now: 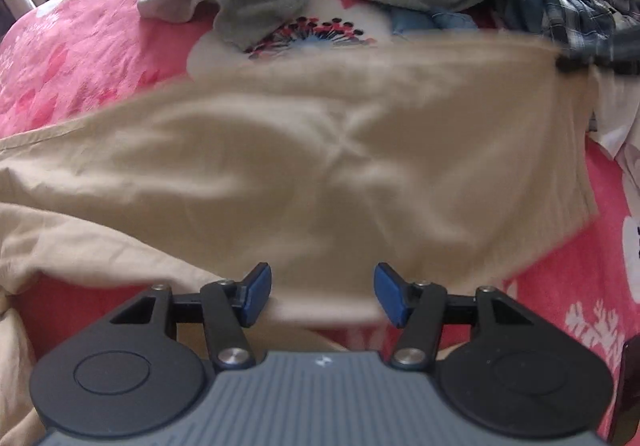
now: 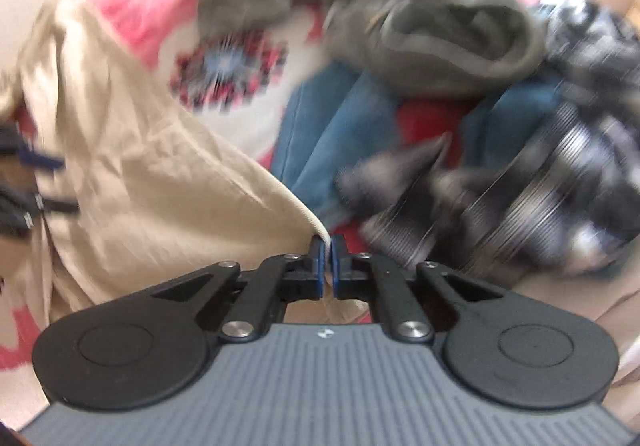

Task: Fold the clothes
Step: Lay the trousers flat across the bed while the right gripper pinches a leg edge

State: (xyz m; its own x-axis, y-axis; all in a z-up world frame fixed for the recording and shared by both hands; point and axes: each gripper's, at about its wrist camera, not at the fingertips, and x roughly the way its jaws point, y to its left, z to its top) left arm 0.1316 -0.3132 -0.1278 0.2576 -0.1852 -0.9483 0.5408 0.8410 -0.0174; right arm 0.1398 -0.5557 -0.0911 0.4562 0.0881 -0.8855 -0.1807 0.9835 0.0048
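Beige garment (image 2: 152, 182), blurred, in right gripper (image 2: 328, 262).

No words, labels or numbers can be read anywhere. The only sign is a small white emblem on the grey ribbed body of each gripper, left (image 1: 322, 288) and right (image 2: 330, 262), too small to make out.
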